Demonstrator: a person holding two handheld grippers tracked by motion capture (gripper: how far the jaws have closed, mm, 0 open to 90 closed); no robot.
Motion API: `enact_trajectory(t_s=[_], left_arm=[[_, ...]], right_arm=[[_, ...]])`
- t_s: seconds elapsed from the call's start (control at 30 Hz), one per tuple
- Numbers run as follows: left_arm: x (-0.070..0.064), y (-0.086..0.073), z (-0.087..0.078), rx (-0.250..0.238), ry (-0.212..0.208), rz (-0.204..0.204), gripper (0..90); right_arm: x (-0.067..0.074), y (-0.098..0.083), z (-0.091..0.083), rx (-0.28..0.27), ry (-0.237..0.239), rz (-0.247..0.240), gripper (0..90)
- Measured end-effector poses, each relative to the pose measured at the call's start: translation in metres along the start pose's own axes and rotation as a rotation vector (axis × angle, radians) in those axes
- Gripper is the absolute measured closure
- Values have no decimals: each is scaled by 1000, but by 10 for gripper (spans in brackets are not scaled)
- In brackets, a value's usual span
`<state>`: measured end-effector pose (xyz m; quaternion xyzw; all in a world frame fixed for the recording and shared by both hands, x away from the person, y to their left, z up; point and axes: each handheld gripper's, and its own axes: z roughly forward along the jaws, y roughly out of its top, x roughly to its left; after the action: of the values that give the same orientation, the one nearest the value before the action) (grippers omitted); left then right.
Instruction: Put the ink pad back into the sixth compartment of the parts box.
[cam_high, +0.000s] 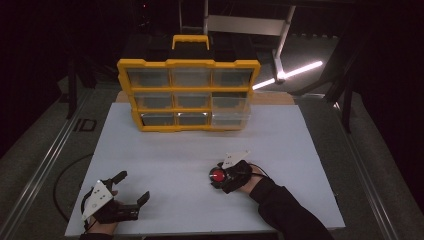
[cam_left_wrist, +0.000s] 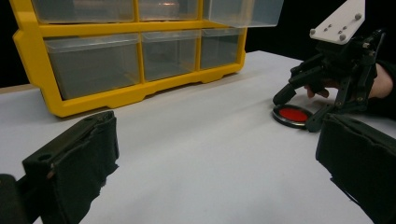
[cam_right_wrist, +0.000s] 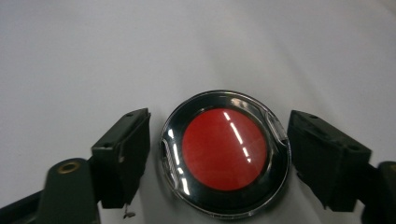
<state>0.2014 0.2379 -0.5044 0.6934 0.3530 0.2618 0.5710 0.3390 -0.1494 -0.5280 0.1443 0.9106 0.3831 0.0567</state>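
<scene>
A round red disc with a black rim (cam_right_wrist: 225, 151) lies flat on the white table (cam_high: 190, 160). My right gripper (cam_right_wrist: 219, 156) is open, one jaw on each side of the disc with a small gap to each. The high view shows the disc (cam_high: 218, 175) at the table's right middle under the right gripper (cam_high: 220, 177). My left gripper (cam_high: 131, 188) rests open at the near left corner with nothing between its jaws. From the left gripper view, the disc (cam_left_wrist: 292, 115) lies far right beneath the right gripper (cam_left_wrist: 299, 112).
A yellow organizer (cam_high: 189, 95) with clear plastic drawers stands upright at the table's far side; its bottom right drawer (cam_high: 229, 119) is pulled out a little. Dark floor and metal rails surround the table.
</scene>
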Motion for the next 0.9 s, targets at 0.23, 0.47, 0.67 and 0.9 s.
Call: enact_trajectory(t_s=[0.23, 0.47, 0.67, 0.9], left_arm=[[0, 0, 0, 1, 0, 0, 1], [0, 0, 0, 1, 0, -1, 1], [0, 0, 0, 0, 1, -3, 1], [0, 0, 0, 1, 0, -3, 1]], right_arm=[[0, 2, -1, 18, 0, 4, 297], [0, 5, -1, 35, -5, 11, 302], [1, 8, -2, 56, -2, 6, 302], [2, 13, -11, 54, -1, -2, 302]])
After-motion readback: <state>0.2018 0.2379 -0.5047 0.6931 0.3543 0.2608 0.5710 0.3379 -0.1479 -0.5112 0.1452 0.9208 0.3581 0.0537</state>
